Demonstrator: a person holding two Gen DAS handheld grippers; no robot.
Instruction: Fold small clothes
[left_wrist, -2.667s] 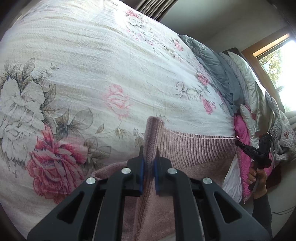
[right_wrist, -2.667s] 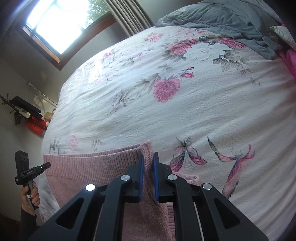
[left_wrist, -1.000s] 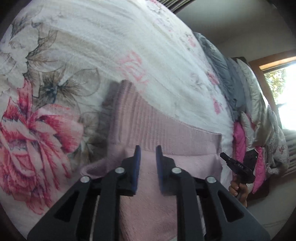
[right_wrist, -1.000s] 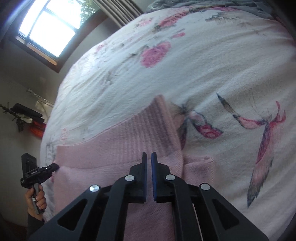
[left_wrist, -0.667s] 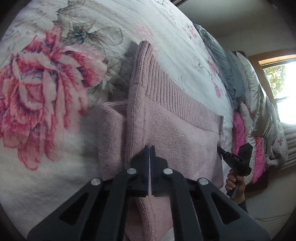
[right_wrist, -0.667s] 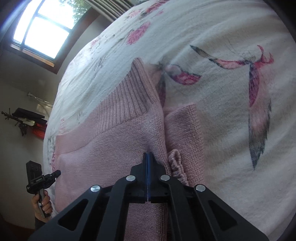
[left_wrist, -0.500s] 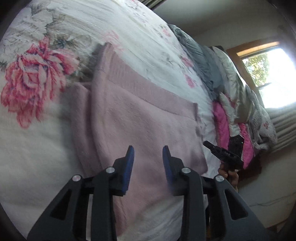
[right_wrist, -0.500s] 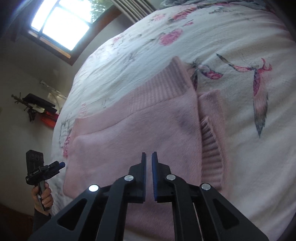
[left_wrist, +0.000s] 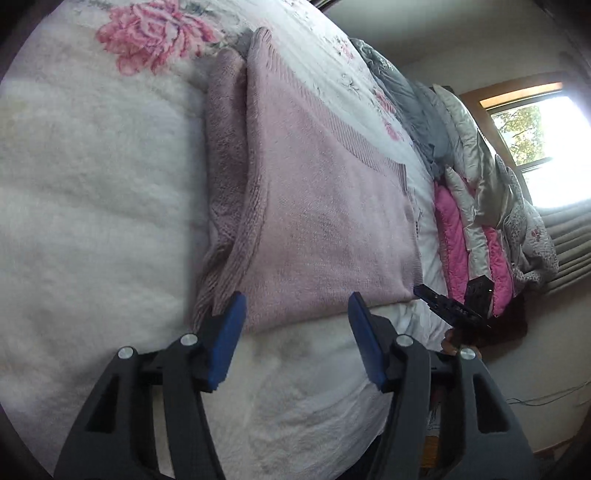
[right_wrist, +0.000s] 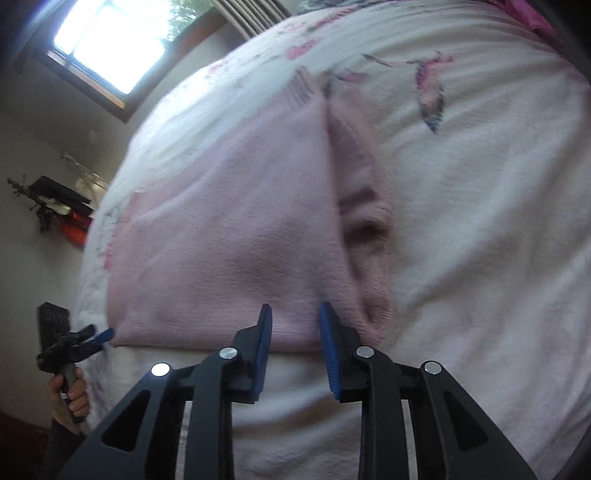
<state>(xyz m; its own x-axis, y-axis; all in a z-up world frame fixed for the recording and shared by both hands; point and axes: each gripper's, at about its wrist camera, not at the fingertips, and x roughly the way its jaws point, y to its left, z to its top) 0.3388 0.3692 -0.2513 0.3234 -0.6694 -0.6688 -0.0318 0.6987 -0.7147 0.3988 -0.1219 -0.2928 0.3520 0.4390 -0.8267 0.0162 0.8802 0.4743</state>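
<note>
Both tongs spread, empty: left tongs and right tongs at near hem of sweater flat on bed, long axis crosswise, one at each corner.

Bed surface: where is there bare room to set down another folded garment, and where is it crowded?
Bare bedspread lies on the left gripper side of the pink sweater, up to the rose print. A bare strip also runs between the sweater's near edge and both open grippers, and beyond the right gripper. It is crowded along the pillows and blankets by the window.
</note>
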